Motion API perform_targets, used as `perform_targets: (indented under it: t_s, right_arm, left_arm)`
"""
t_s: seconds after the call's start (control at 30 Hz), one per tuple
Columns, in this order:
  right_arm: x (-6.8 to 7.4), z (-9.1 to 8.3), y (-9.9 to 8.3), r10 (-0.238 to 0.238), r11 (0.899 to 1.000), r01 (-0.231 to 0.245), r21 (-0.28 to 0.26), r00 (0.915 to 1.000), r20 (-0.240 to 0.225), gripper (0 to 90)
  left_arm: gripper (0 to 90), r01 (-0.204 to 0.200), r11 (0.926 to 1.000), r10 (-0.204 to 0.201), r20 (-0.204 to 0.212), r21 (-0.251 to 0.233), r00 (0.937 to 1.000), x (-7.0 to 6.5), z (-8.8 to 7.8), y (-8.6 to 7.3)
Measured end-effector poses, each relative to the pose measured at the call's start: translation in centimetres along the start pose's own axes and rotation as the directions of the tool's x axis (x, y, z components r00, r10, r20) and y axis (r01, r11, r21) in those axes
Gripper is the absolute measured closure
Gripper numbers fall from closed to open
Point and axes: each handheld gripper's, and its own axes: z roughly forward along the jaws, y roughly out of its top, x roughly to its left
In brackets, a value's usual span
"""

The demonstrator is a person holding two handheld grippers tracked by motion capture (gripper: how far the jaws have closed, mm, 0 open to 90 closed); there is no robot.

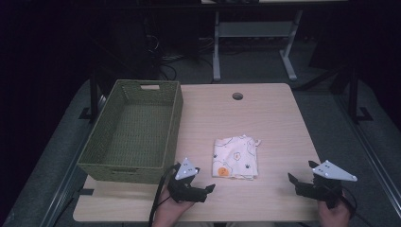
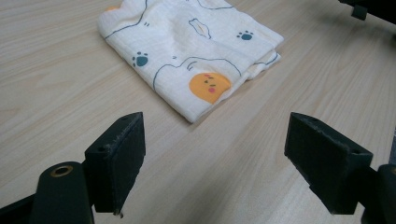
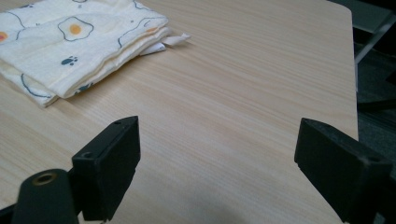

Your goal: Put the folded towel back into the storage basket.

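The high view is dim and uneven: the wooden table (image 1: 265,127) is lit from above while the floor and room behind sink into near black. It is soft and grainy, and the print on the folded cloth (image 1: 235,158) barely resolves. Both gripper views are brighter and warmer, with even light on the wood grain. In the left gripper view the cloth (image 2: 187,51) is fairly crisp and casts a thin shadow along its near edge; the black jaws close to each lens are slightly soft.

Cloth (image 3: 70,42) cropped at frame edge
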Motion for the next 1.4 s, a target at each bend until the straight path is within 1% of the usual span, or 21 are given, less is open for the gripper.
perform_targets:
  t_s: [0.17, 0.3, 0.33, 0.43, 0.47, 0.53, 0.63, 0.73, 0.77, 0.8, 0.83, 0.87, 0.9, 0.93, 0.97, 1.0, 1.03, 1.07, 1.27, 1.37, 1.4]
  right_arm:
    - [0.0, 0.4, 0.2, -0.014, 1.000, 0.014, 0.001, 0.9999, 0.000, 13.9]
    - [0.1, 0.6, 0.3, -0.020, 1.000, 0.020, 0.008, 0.9998, -0.007, 13.9]
    - [0.3, 0.7, 0.4, -0.025, 1.000, 0.025, 0.008, 0.9997, -0.010, 13.9]
    - [0.5, 0.7, 0.5, -0.030, 1.000, 0.030, 0.005, 0.9995, -0.009, 13.9]
    - [0.6, 0.7, 0.6, -0.041, 0.999, 0.041, 0.003, 0.9991, -0.014, 13.9]
    - [0.7, 0.7, 0.6, -0.040, 0.999, 0.040, 0.001, 0.9990, -0.020, 13.9]
    - [0.6, 0.6, 0.6, -0.040, 0.999, 0.040, -0.001, 0.9989, -0.024, 13.9]
    - [0.4, 0.4, 0.8, -0.032, 0.999, 0.032, -0.013, 0.9991, -0.028, 14.0]
    - [0.3, 0.5, 0.8, -0.030, 0.999, 0.030, -0.012, 0.9991, -0.030, 13.9]
    - [0.3, 0.5, 0.8, -0.027, 1.000, 0.027, -0.010, 0.9992, -0.030, 13.9]
    - [0.3, 0.5, 0.8, -0.027, 1.000, 0.027, -0.010, 0.9992, -0.030, 13.9]
    - [0.2, 0.5, 0.7, -0.021, 1.000, 0.021, -0.009, 0.9993, -0.030, 14.0]
    - [0.2, 0.5, 0.7, -0.021, 1.000, 0.021, -0.009, 0.9993, -0.030, 14.0]
    - [0.1, 0.4, 0.7, -0.017, 1.000, 0.017, -0.016, 0.9993, -0.032, 14.0]
    - [0.1, 0.4, 0.7, -0.015, 1.000, 0.015, -0.017, 0.9994, -0.033, 14.0]
    - [0.1, 0.4, 0.7, -0.015, 1.000, 0.014, -0.016, 0.9994, -0.032, 13.9]
    - [0.1, 0.4, 0.7, -0.015, 1.000, 0.014, -0.016, 0.9994, -0.032, 13.9]
    - [0.0, 0.4, 0.7, -0.016, 1.000, 0.016, -0.016, 0.9993, -0.033, 13.9]
    - [0.0, 0.4, 0.7, -0.019, 1.000, 0.018, -0.015, 0.9989, -0.043, 13.9]
    - [0.0, 0.3, 0.7, -0.018, 1.000, 0.017, -0.018, 0.9988, -0.046, 13.9]
    - [0.0, 0.3, 0.7, -0.017, 1.000, 0.016, -0.018, 0.9988, -0.047, 13.9]
  left_arm:
    - [20.8, 0.009, 0.9999, -0.009, 0.000, 0.012, 1.0000, 0.1, 0.3, -0.1]
    - [20.9, -0.004, 0.9997, 0.004, -0.003, 0.022, 1.0000, 0.0, 0.5, -0.1]
    - [20.8, -0.015, 0.9995, 0.015, 0.002, 0.029, 0.9999, 0.0, 0.5, 0.1]
    - [20.9, -0.018, 0.9996, 0.018, 0.001, 0.021, 0.9998, -0.2, 0.5, 0.4]
    - [21.0, -0.034, 0.9991, 0.034, 0.002, 0.026, 0.9994, -0.4, 0.6, 0.9]
    - [21.1, -0.033, 0.9992, 0.033, 0.005, 0.022, 0.9995, -0.4, 0.7, 1.1]
    - [21.3, -0.053, 0.9978, 0.052, 0.013, 0.040, 0.9985, -0.5, 1.1, 1.5]
    - [21.3, -0.048, 0.9967, 0.047, 0.020, 0.066, 0.9987, -0.4, 1.9, 1.8]
    - [21.4, -0.048, 0.9967, 0.047, 0.020, 0.066, 0.9987, -0.4, 1.9, 1.8]
    - [21.4, -0.054, 0.9951, 0.052, 0.025, 0.083, 0.9983, -0.3, 2.3, 2.1]
    - [21.5, -0.054, 0.9951, 0.052, 0.025, 0.083, 0.9983, -0.3, 2.3, 2.1]
    - [21.5, -0.066, 0.9926, 0.064, 0.022, 0.102, 0.9977, -0.4, 2.7, 2.5]
    - [21.5, -0.066, 0.9926, 0.064, 0.022, 0.102, 0.9977, -0.4, 2.7, 2.5]
    - [21.5, -0.075, 0.9911, 0.073, 0.026, 0.109, 0.9970, -0.5, 3.0, 3.1]
    - [21.4, -0.075, 0.9911, 0.073, 0.026, 0.109, 0.9970, -0.5, 3.0, 3.1]
    - [21.5, -0.082, 0.9893, 0.079, 0.032, 0.121, 0.9964, -0.7, 3.3, 3.7]
    - [21.5, -0.082, 0.9893, 0.079, 0.032, 0.121, 0.9964, -0.7, 3.3, 3.7]
    - [21.5, -0.100, 0.9861, 0.096, 0.034, 0.133, 0.9948, -0.9, 3.7, 4.3]
    - [21.5, -0.118, 0.9834, 0.114, 0.034, 0.138, 0.9929, -1.2, 4.4, 5.4]
    - [22.4, -0.126, 0.9817, 0.121, 0.043, 0.143, 0.9917, -1.4, 4.8, 6.1]
    - [22.7, -0.137, 0.9791, 0.131, 0.047, 0.151, 0.9903, -1.5, 5.1, 6.5]
